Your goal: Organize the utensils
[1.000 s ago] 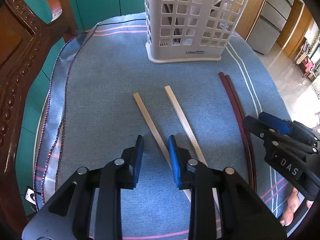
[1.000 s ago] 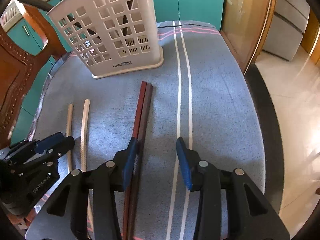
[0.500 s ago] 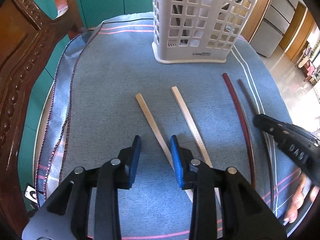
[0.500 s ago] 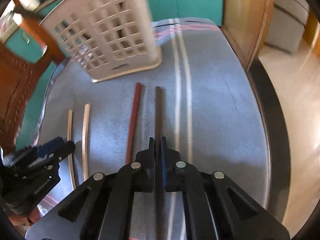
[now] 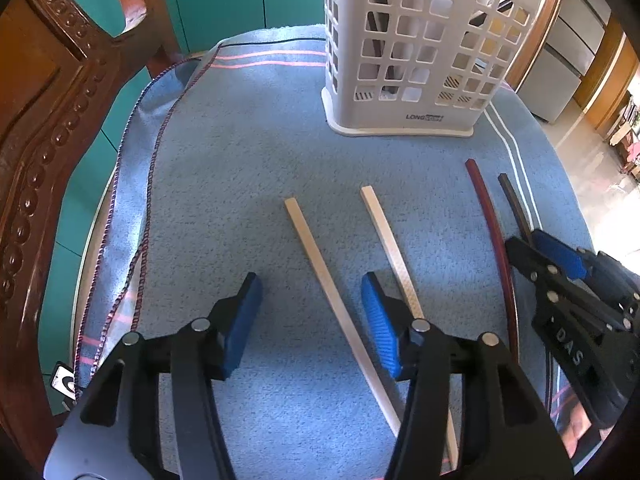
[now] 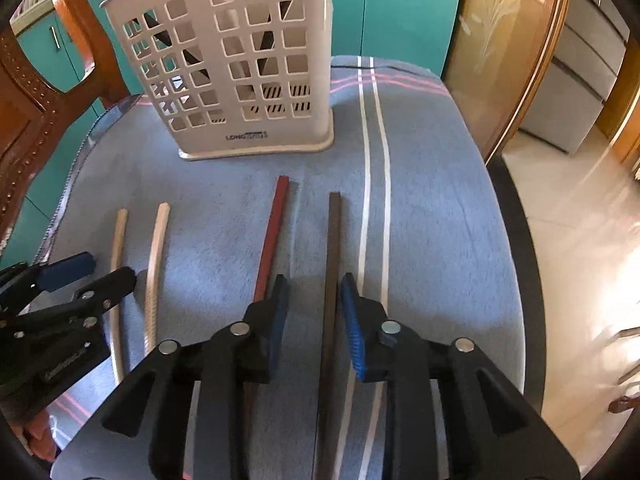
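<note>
Left gripper (image 5: 310, 322), right gripper (image 6: 314, 320) fingers (image 6: 280, 312) opening

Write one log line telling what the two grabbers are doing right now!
left gripper: opening over pale chopstick | right gripper: opening around dark chopstick | basket: upright

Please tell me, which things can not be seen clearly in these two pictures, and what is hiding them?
- Contents of the white basket: both views, only dark shapes show through its wall.
- Near ends of the pale chopsticks: left view, under the left gripper.
- Near end of the dark chopstick: right view, under the right gripper, whose jaws are opening around it.
</note>
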{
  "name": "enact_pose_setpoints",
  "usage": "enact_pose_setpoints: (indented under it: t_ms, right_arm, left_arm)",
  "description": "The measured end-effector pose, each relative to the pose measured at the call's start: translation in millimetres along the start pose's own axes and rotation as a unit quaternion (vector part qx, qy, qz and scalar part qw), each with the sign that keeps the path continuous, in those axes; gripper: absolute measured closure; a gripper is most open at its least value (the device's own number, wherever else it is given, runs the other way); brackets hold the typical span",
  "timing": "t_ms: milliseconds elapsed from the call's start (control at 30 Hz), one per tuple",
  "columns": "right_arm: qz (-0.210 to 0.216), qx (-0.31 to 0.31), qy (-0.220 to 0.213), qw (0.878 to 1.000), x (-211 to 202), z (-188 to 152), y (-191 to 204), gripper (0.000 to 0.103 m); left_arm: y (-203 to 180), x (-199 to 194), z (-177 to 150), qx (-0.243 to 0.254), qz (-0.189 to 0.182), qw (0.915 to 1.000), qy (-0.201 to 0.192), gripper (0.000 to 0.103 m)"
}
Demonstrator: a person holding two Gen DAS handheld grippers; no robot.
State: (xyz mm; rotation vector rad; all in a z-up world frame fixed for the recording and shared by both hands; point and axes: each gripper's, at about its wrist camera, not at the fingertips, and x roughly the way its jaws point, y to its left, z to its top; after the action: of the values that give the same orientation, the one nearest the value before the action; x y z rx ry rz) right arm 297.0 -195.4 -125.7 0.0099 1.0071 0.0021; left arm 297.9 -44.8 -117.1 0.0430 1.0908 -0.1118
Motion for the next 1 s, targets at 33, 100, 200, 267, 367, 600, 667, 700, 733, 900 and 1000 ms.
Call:
enact_pose_setpoints:
  t_ms: [33,100,200,267,367,600,667,700,733,900,1000]
  right_arm:
    - [0.0,0.005,-0.002,1.0,0.9,1.0,-1.0,0.075]
    - [0.003,0.02,-0.001,1.0,1.6,2.1,-4.7,0.078]
    - [0.001,0.044,-0.002,0.999,0.7,2.0,-14.1,0.093]
    - [0.012,0.064,0.001,0.998,0.2,2.0,-20.8,0.096]
    - [0.024,0.089,0.005,0.996,-0.5,1.3,-28.4,0.096]
    - [0.018,0.074,0.002,0.997,-0.9,0.0,-24.8,0.094]
    - [0.015,0.068,0.001,0.998,-1.3,-0.8,-22.7,0.093]
    - [0.014,0.065,0.0,0.998,-1.5,-1.1,-21.5,0.092]
    - [0.016,0.062,0.0,0.998,-1.7,-1.3,-19.9,0.088]
    - [0.02,0.047,-0.002,0.999,-3.2,-2.5,-11.3,0.074]
    - [0.017,0.041,-0.004,0.999,-3.4,-2.9,-7.6,0.07]
  left_arm:
    - [0.0,-0.3,-0.8,0.001,0.0,1.0,0.0,0.049]
    - [-0.4,-0.5,-1.6,0.003,-0.002,1.0,0.0,0.049]
    - [-0.7,-1.5,-3.4,0.006,-0.003,1.0,0.0,0.047]
    - [-1.9,-2.6,-5.6,0.007,-0.003,1.0,0.0,0.046]
    - [-2.2,-3.5,-8.6,0.008,-0.002,1.0,-0.001,0.045]
    - [-4.2,-2.4,-8.1,0.008,0.001,1.0,0.001,0.038]
    - [-5.0,-1.7,-7.3,0.007,0.002,1.0,0.002,0.037]
    - [-5.9,-1.6,-7.1,0.006,0.002,1.0,0.002,0.036]
    - [-6.8,-1.8,-7.2,0.005,0.003,1.0,0.003,0.035]
    - [-6.4,-0.4,-6.4,0.007,0.003,1.0,0.003,0.032]
    - [-6.5,-0.5,-7.4,0.01,0.001,0.9999,0.003,0.03]
